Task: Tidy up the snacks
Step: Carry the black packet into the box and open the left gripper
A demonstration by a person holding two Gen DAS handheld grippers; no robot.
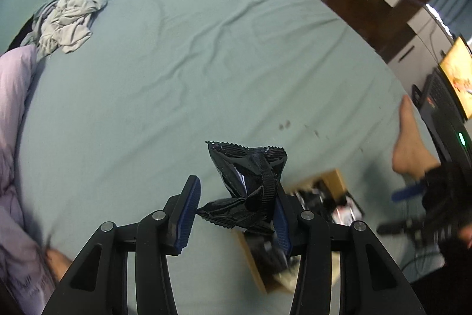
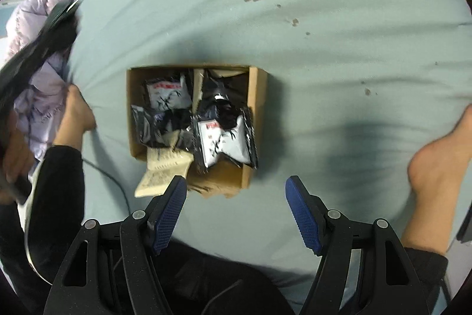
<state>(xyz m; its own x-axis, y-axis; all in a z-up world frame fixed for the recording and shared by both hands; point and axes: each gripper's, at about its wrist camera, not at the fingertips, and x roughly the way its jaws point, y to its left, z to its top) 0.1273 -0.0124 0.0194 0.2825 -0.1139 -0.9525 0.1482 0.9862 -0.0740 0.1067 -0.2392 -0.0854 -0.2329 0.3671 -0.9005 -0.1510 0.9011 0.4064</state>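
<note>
Pinching a crumpled black snack packet (image 1: 250, 182) between its 2 blue pads, the left gripper (image 1: 236, 214) holds it lifted above the pale green bedsheet (image 1: 206, 64), with the cardboard box (image 1: 333, 182) showing blurred just behind it to the right. Seen from the right wrist, the right gripper (image 2: 236, 214) hangs spread and empty near the box (image 2: 256, 96), which sits on the sheet holding black and white packets (image 2: 224, 140). 1 bare foot (image 2: 436, 158) rests at the right.
</note>
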